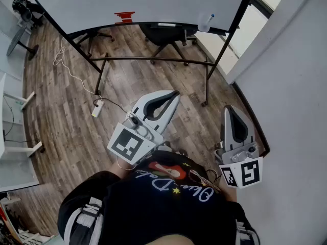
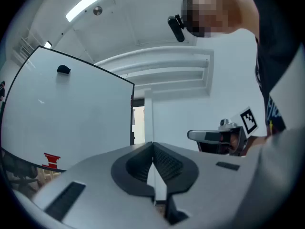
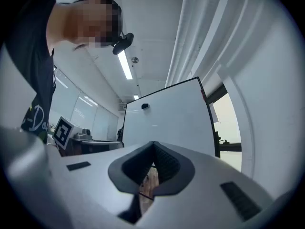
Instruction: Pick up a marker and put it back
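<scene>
A whiteboard (image 1: 138, 1) on a black wheeled stand fills the far side of the room. On its lower edge sit a red item (image 1: 124, 17) and a white item with a blue tip (image 1: 205, 22); I cannot make out a marker for certain. My left gripper (image 1: 176, 93) is held at chest height, shut and empty, pointing toward the board. My right gripper (image 1: 228, 108) is beside it near the wall, also shut with nothing in it. The left gripper view has the board (image 2: 66, 113) with the red item (image 2: 51, 160). In the right gripper view the board (image 3: 167, 120) stands ahead.
A black office chair (image 1: 166, 34) stands behind the board's stand. A white cable and power strip (image 1: 97, 107) lie on the wood floor at left. A white wall (image 1: 291, 86) runs close on the right. A small black piece (image 2: 63, 69) sticks to the board.
</scene>
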A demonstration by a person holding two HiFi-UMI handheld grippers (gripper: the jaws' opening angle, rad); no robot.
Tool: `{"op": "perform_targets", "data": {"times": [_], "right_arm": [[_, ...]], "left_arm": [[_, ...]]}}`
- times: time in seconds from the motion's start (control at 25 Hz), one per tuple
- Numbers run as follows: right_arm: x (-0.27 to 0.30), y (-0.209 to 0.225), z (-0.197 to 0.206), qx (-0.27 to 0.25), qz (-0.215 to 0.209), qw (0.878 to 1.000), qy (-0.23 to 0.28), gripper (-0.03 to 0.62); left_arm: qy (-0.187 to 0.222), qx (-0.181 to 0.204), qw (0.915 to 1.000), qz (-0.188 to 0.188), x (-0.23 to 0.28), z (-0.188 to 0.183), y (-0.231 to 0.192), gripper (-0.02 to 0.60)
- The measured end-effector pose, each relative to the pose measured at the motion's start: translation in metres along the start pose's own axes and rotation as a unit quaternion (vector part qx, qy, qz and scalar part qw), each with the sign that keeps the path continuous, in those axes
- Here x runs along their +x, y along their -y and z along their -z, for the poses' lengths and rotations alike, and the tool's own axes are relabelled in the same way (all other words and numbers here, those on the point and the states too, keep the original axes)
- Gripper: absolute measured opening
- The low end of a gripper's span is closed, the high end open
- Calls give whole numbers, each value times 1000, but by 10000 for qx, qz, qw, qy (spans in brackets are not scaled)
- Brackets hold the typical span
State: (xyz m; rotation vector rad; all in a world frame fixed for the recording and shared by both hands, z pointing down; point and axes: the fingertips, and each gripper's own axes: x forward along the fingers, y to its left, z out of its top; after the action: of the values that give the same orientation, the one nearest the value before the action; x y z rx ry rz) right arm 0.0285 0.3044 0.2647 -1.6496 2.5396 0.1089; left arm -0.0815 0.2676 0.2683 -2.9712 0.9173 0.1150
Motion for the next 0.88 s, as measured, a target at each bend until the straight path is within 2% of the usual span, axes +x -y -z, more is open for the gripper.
{"op": "perform_targets", "data": {"times": [0.16,0.52,0.68,0.88], "right_arm": [[3,1,-6,23,-10,10000,55,0],[-3,15,-4,153,45,9998,130,0],[-9,23,-6,160,35,9997,182,0],[-23,37,-4,181,5,9997,163,0]], "left_arm": [[-213,-5,9997,-119,0,1,-5,3],[-120,3,9998,-144,10,-1,-1,3],[170,70,9998,-109,16,-7,5,3],[-268,67,9990,-347,22,3,11,3]]}}
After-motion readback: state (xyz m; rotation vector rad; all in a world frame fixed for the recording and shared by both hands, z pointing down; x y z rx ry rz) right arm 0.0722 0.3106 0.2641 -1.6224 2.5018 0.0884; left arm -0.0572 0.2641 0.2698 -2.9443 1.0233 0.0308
